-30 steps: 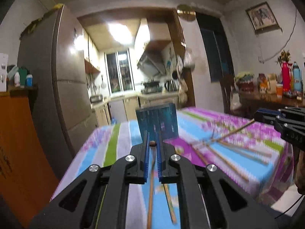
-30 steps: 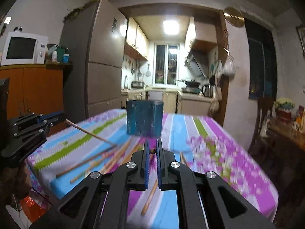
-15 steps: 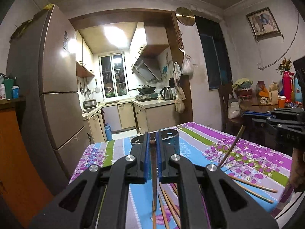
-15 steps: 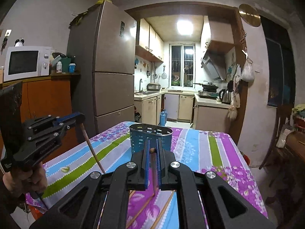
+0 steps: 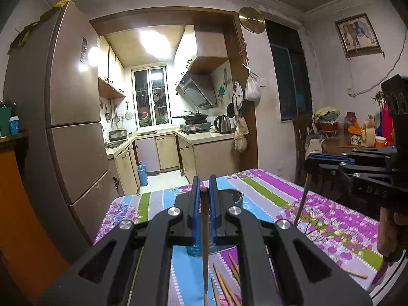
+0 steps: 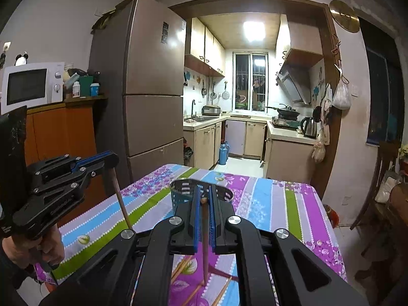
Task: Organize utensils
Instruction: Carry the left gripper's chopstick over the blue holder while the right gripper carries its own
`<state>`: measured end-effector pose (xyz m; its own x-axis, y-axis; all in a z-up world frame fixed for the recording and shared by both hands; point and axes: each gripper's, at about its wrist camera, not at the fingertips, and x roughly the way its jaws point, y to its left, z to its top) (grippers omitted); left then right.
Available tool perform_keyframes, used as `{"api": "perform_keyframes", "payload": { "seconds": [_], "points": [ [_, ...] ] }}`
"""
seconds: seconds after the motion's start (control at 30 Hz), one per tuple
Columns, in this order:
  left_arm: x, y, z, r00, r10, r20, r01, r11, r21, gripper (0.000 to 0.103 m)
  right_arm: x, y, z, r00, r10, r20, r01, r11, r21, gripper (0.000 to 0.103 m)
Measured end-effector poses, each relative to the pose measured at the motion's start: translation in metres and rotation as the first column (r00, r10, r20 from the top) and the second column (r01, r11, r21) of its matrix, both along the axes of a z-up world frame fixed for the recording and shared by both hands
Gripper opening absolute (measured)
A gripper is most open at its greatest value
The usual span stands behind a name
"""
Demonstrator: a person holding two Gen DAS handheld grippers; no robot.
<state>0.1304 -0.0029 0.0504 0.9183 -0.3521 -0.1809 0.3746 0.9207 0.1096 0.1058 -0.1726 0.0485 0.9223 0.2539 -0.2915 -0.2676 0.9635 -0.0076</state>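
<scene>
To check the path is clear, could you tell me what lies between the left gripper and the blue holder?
Only bare striped tablecloth, in the right wrist view; the chopstick in the left gripper hangs over it.

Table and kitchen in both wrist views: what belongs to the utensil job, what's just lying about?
Job:
left hand-held gripper, chopstick clamped
right hand-held gripper, chopstick clamped
blue holder
loose chopsticks

Lying about:
microwave
fridge
kettle

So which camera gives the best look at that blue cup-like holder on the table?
The right wrist view: the blue perforated utensil holder shows its rim and slotted wall beside the right gripper. In the left wrist view, the holder is mostly hidden behind the left gripper.
</scene>
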Motion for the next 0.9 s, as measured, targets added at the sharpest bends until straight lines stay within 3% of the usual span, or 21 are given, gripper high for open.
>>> {"api": "perform_keyframes", "payload": {
  "seconds": [0.23, 0.7, 0.9],
  "points": [
    [0.013, -0.003, 0.033, 1.0, 0.002, 0.018, -0.001, 1.0, -0.028, 0.005, 0.017, -0.007, 0.034, 1.0, -0.002, 0.029, 0.001, 0.999, 0.033, 0.008],
    [0.056, -0.02, 0.104, 0.996, 0.01, 0.088, -0.003, 0.997, -0.073, 0.005, 0.075, -0.011, 0.133, 0.992, -0.004, 0.13, -0.004, 0.998, 0.059, 0.008],
    [0.089, -0.019, 0.111, 0.996, 0.026, 0.089, -0.017, 0.995, -0.099, 0.005, 0.114, -0.006, 0.137, 0.993, -0.006, 0.122, -0.002, 0.998, 0.06, 0.008]
  ]
}}
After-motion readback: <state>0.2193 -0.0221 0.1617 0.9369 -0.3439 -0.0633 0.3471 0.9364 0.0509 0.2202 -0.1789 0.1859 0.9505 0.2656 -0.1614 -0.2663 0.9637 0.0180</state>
